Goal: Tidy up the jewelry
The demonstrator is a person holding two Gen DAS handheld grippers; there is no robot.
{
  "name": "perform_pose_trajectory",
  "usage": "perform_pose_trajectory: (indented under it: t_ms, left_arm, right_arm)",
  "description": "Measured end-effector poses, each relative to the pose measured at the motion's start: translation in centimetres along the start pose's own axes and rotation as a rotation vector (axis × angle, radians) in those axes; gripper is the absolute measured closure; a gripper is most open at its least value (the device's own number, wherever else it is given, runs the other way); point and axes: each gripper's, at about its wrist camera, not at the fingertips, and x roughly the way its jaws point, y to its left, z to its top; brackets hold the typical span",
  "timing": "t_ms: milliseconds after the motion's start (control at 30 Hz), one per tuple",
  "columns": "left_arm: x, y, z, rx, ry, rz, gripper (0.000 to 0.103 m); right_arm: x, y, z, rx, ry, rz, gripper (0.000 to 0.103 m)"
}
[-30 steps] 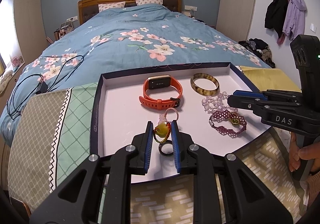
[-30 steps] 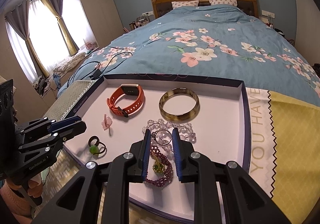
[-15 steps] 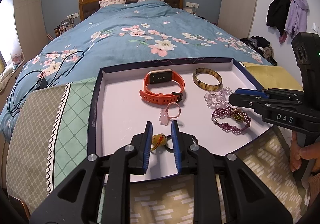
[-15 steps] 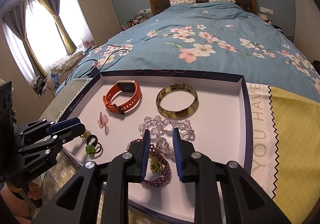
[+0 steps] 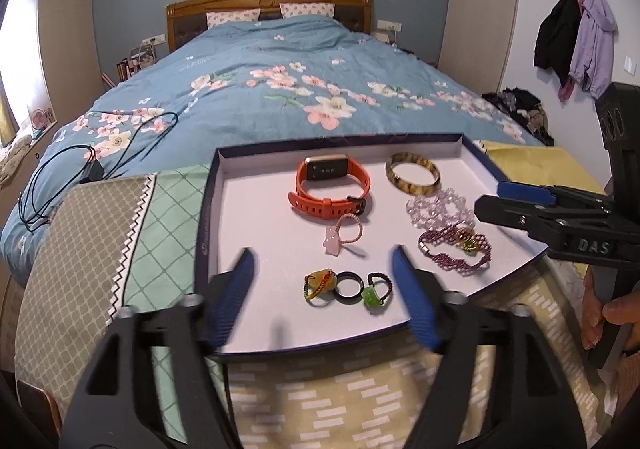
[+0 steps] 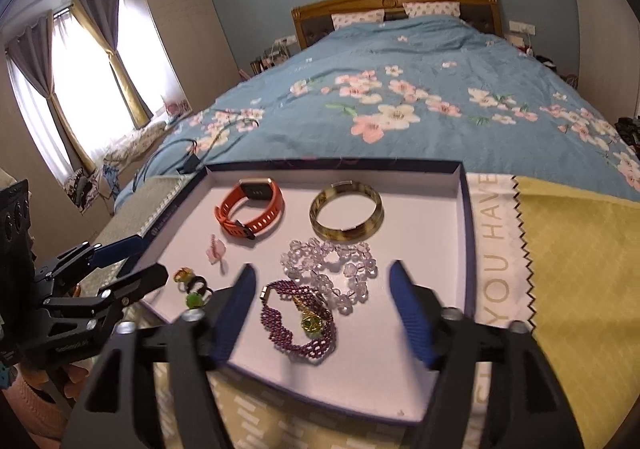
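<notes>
Left claw is opening wide, gripping nothing; three rings lie between its fingers on the tray. Right claw is opening too, empty, straddling the purple bracelet.

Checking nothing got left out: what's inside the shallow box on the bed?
Inside the box: orange watch, tortoiseshell bangle, clear bead bracelet, purple beaded bracelet, pink charm ring and three small rings. The box's right corner is hidden by the right gripper.
</notes>
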Motion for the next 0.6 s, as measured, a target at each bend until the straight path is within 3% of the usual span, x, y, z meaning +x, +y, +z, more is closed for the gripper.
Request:
perform_pose_trajectory:
  t_ms: [67,133,300,467,600]
  left_arm:
    - [-1.1,-0.1,-0.1,0.003,-0.025,0.004,0.019]
    - [-2.4,-0.1,-0.3,0.0,-0.056,0.006,0.007]
    - [-6.1,0.2,-1.6,-0.016,-0.129,0.014,0.006]
    - [-8.8,0.7,-2.9,-0.057,-0.185,0.04,0.006]
    - [-11.5,0.7,-3.7,-0.061,-0.259,0.059,0.006]
  right_arm:
    - [-1.0,0.2,-0.1,-0.005,-0.026,-0.008,0.019]
    - [-2.1,0.4,-0.3,-0.008,-0.055,-0.007,0.016]
    - [-4.8,0.8,-1.2,-0.013,-0.128,-0.019,0.007]
    - [-7.3,1.6,-2.5,-0.037,-0.204,-0.046,0.007]
    - [-10.1,2.5,-3.7,-0.07,-0.315,-0.094,0.007]
